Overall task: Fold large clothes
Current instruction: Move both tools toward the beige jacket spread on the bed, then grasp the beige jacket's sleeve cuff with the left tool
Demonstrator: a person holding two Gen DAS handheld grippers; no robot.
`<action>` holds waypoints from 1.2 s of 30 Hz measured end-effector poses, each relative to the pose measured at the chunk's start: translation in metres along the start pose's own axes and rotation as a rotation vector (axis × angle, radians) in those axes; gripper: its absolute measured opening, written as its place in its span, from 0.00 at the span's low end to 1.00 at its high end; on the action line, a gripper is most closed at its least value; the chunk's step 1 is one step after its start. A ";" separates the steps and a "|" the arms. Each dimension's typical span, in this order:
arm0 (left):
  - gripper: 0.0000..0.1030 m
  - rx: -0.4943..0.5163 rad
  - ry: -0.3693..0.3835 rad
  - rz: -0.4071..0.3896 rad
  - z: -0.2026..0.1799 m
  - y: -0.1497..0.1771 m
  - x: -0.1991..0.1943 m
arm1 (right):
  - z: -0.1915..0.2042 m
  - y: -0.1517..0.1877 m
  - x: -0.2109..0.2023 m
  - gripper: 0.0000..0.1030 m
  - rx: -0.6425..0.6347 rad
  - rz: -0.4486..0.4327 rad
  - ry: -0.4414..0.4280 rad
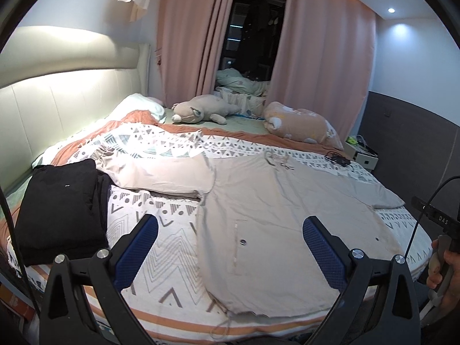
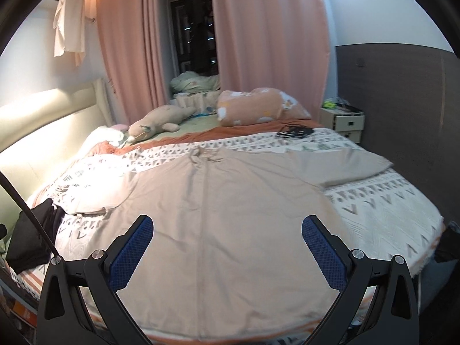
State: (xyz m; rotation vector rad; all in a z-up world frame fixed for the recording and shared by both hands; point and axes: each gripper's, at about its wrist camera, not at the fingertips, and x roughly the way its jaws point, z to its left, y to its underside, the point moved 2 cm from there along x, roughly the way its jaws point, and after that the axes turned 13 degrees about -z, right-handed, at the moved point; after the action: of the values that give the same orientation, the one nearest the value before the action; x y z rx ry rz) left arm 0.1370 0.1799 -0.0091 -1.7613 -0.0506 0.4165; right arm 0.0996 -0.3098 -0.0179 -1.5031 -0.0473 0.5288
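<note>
A large beige garment point(image 1: 258, 201) lies spread flat on the bed, its sleeves reaching out left point(image 1: 161, 175) and right point(image 1: 373, 192). In the right wrist view the same beige garment point(image 2: 218, 215) fills the middle, hem toward me. My left gripper point(image 1: 230, 227) hovers open above the garment's lower left part, nothing between its blue pads. Over the garment's hem, my right gripper point(image 2: 227, 230) is open too and holds nothing. A hand point(image 1: 445, 273) on the other gripper's handle shows at the right edge of the left wrist view.
A folded black garment point(image 1: 60, 210) lies at the bed's left edge. At the far end rest a plush toy point(image 1: 201, 112) and an orange pillow point(image 1: 299, 126). Black cables point(image 2: 293, 132) lie on the patterned blanket point(image 2: 382, 210). A bedside cabinet point(image 2: 342, 120) stands at the right wall.
</note>
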 end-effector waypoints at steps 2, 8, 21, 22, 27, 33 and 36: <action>1.00 -0.012 -0.027 0.007 0.011 -0.002 0.013 | 0.002 -0.002 0.018 1.00 0.001 0.018 -0.025; 1.00 -0.053 -0.106 0.031 0.049 -0.010 0.056 | 0.014 -0.009 0.078 1.00 0.005 0.073 -0.101; 0.98 -0.106 -0.251 0.099 0.128 -0.030 0.145 | 0.034 -0.035 0.183 1.00 0.065 0.151 -0.200; 0.96 -0.108 -0.264 0.106 0.135 -0.031 0.152 | 0.040 -0.036 0.191 1.00 0.063 0.151 -0.205; 0.94 -0.134 -0.307 0.153 0.169 -0.036 0.193 | 0.055 -0.042 0.228 1.00 0.057 0.169 -0.234; 0.81 -0.169 -0.364 0.225 0.205 -0.030 0.244 | 0.071 -0.049 0.275 1.00 0.015 0.205 -0.254; 0.79 -0.180 -0.391 0.267 0.223 -0.025 0.271 | 0.080 -0.054 0.294 1.00 -0.007 0.216 -0.258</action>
State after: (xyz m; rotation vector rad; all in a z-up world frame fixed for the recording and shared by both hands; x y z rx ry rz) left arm 0.3271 0.4648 -0.0917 -1.8457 -0.1345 0.9739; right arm 0.3487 -0.1283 -0.0447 -1.4475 -0.0879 0.8954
